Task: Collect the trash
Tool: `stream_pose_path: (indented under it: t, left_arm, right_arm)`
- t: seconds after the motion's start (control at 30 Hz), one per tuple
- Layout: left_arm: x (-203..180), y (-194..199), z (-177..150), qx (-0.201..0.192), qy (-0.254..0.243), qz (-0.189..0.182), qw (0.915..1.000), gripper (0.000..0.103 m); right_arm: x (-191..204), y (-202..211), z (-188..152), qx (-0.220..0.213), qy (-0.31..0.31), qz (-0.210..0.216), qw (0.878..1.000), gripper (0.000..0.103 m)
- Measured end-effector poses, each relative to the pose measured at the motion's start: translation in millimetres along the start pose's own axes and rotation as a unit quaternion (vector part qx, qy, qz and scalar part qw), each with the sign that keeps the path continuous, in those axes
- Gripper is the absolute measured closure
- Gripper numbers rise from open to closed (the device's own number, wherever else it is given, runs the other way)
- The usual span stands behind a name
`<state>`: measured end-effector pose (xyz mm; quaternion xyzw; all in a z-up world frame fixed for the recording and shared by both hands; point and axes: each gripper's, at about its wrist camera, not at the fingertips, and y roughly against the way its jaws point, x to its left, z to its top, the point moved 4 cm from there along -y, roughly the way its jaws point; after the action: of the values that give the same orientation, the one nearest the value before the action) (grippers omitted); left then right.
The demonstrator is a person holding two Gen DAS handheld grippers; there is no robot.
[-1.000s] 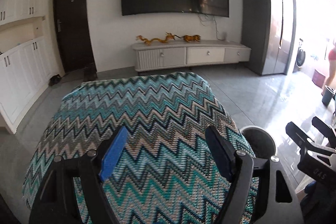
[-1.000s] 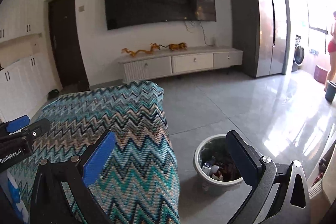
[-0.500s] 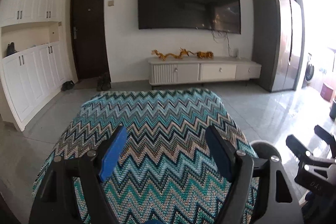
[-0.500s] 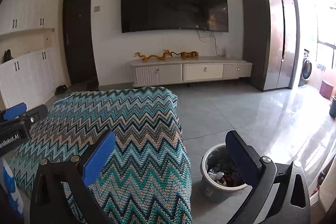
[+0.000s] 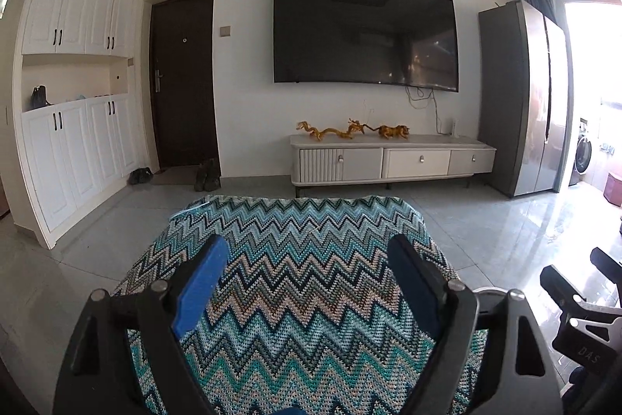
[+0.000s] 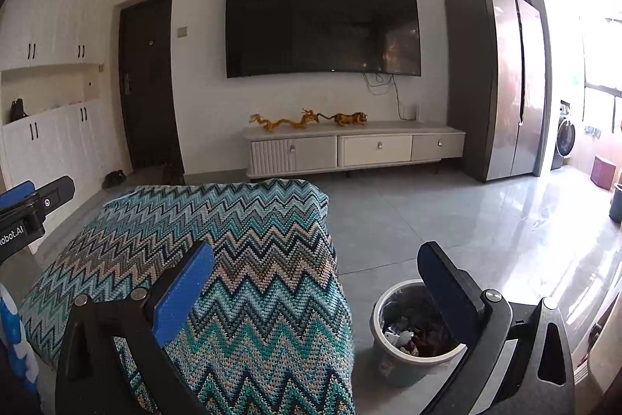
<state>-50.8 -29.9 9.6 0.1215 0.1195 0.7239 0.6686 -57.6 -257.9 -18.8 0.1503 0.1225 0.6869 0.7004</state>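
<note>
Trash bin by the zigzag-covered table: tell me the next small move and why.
Probably swing the right gripper down toward the trash bin, since it already holds litter and both grippers are open and empty. The zigzag cloth shows no loose trash, so the bin itself looks like what is left to collect.

The bin [image 6: 418, 333] is a small round bucket, pale grey with a lighter rim, standing upright on the grey tiled floor just beside the right side of the table draped in zigzag cloth. It is open at the top. Inside lies trash [image 6: 408, 335]: white crumpled scraps toward the front and dark reddish-brown bits behind them (too jumbled to tell apart). The load sits below the rim. Part of the bin's right side is hidden.
</note>
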Motion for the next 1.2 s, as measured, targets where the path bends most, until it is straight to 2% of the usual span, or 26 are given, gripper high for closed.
stream_pose_path:
  t: [0.33, 0.43, 1.2]
  left_arm:
    - [-4.0, 5.9, 2.4, -0.019, -0.005, 0.011, 0.9997, 0.018]
    - [-4.6, 7.3, 1.5, -0.023, -0.006, 0.014, 0.9996, 0.012]
    - [-9.8, -1.9, -3.4, -0.008, -0.016, 0.01, 0.9998, 0.012]
  right_arm:
    - [-3.0, 4.6, 0.5, -0.014, -0.006, -0.004, 1.0, 0.0]
    - [-2.2, 4.0, 0.3, -0.014, -0.005, -0.005, 1.0, 0.0]
    - [-3.7, 3.4, -1.8, -0.012, -0.004, -0.006, 1.0, 0.0]
